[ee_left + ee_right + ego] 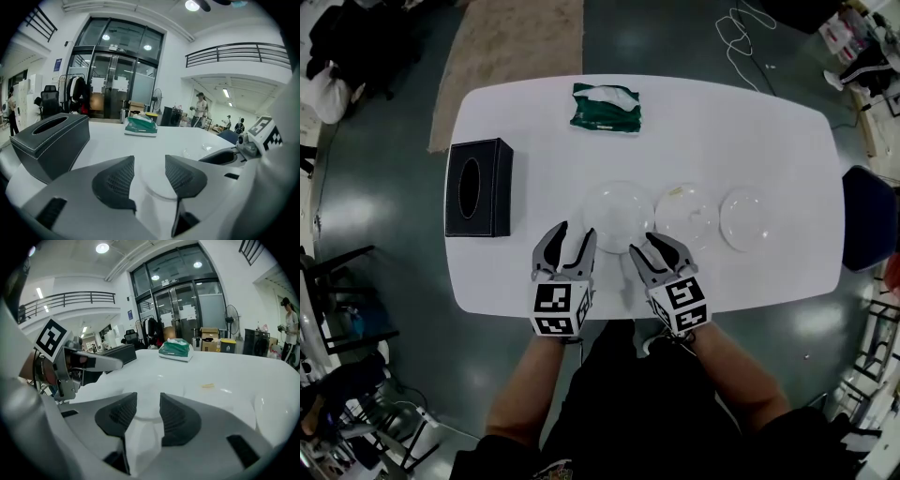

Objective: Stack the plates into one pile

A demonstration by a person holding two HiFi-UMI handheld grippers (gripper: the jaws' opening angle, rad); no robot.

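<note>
1. left gripper (pixel 575 236) and right gripper (pixel 657 247): jaws spread, empty, at the left plate (pixel 619 214)'s near rim.
2. middle plate (pixel 686 216) and right plate (pixel 743 220) lie alongside, unstacked.
3. risk: a shallow pinch could let the thin rim slip, and the plate would skid.

Three plates (pixel 687 216) in row on table (pixel 750 122); tissue box (pixel 478 187) left, packet (pixel 607 107) behind.
</note>
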